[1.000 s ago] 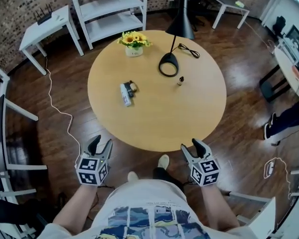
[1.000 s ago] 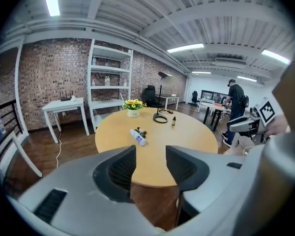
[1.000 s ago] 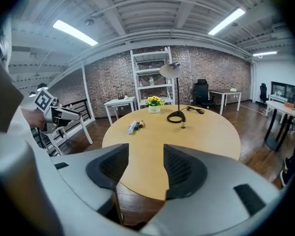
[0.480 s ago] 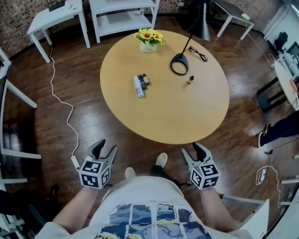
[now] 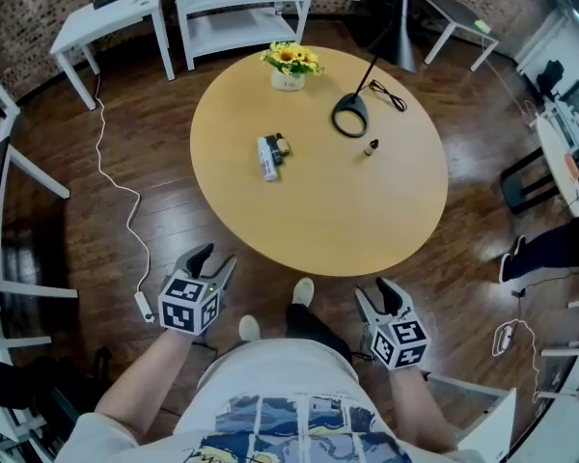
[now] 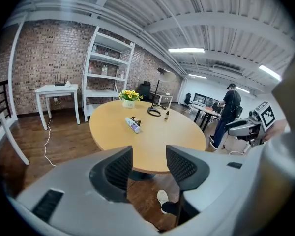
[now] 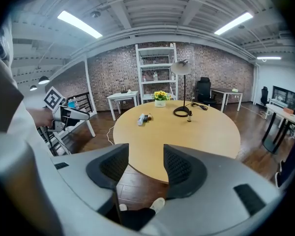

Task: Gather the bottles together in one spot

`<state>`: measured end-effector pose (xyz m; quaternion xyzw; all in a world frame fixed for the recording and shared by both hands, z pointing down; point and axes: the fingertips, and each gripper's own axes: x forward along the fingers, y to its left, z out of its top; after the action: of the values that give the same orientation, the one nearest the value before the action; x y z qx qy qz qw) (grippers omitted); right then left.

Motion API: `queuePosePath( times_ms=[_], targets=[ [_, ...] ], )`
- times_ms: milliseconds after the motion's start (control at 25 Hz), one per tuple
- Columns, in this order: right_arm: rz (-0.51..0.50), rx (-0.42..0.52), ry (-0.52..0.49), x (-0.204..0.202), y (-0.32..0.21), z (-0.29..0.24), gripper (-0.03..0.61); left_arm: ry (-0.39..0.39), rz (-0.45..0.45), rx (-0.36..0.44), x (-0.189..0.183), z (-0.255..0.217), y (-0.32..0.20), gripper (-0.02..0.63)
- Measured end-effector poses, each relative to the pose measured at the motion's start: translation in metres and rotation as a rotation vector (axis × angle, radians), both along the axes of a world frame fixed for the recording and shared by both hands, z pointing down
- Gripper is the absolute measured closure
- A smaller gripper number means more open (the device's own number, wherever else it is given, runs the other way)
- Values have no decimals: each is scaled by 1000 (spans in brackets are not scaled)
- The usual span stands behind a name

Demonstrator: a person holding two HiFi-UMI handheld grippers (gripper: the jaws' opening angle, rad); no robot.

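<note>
Head view: bottles (image 5: 267,158) lie well beyond left gripper (image 5: 215,258) and right gripper (image 5: 377,292), jaws released

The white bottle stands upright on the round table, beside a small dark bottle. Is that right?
No. The white bottle lies on its side on the round table, beside the small dark bottle; the head view shows it.

Brick wall (image 7: 113,68), dark wood floor (image 5: 68,230), round table (image 5: 318,210), white shelf (image 5: 241,22), side table (image 5: 106,13), ceiling strip lights (image 7: 78,24).
</note>
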<state>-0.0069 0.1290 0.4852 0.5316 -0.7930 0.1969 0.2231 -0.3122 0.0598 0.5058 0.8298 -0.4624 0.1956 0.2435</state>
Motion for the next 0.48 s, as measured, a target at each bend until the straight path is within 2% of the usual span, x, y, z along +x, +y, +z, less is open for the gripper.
queuePosePath(
  times_ms=[80,320,480],
  targets=[
    [-12,-7,-8,9,-13,5,351,-8,5,-27,13,6,-28,368],
    [-26,2,-21,50,-64,6,351,-33,-19,-88,59,23,-124,368],
    [-35,1,4,87,-95,13,349,-60,-56,-178,89,60,-193,364]
  ],
)
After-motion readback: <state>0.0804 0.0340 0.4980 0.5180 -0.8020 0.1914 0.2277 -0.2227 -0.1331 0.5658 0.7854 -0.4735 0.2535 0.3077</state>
